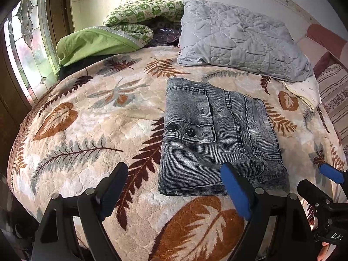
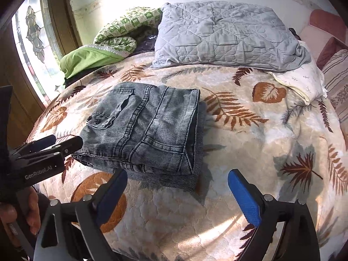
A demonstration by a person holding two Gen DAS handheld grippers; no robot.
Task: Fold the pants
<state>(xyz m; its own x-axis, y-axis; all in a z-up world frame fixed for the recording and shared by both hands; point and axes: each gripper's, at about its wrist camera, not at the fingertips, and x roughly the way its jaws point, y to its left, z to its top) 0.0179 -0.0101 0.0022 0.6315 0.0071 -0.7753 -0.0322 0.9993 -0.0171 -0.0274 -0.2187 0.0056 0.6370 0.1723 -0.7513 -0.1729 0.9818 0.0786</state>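
We have the pants [image 1: 217, 139] folded into a compact stack in the middle of the bed [image 1: 87, 130] — hems and waistband gathered, layers squared up, which to us reads as the fold finished or near enough. Our left gripper [image 1: 176, 187] hangs just short of the near edge, jaws spread wide, nothing between them; our right gripper [image 2: 177, 192] is likewise released and empty, off the stack's near corner. Both held clear, we judge, so the denim settles undisturbed.

The left view gives us the top face: flap pocket, two dark buttons. The right view shows what that one hides — the stacked layers down the right-hand side, with one lower layer poking out. It also catches a hand [image 2: 13, 217] on the left gripper's handle.
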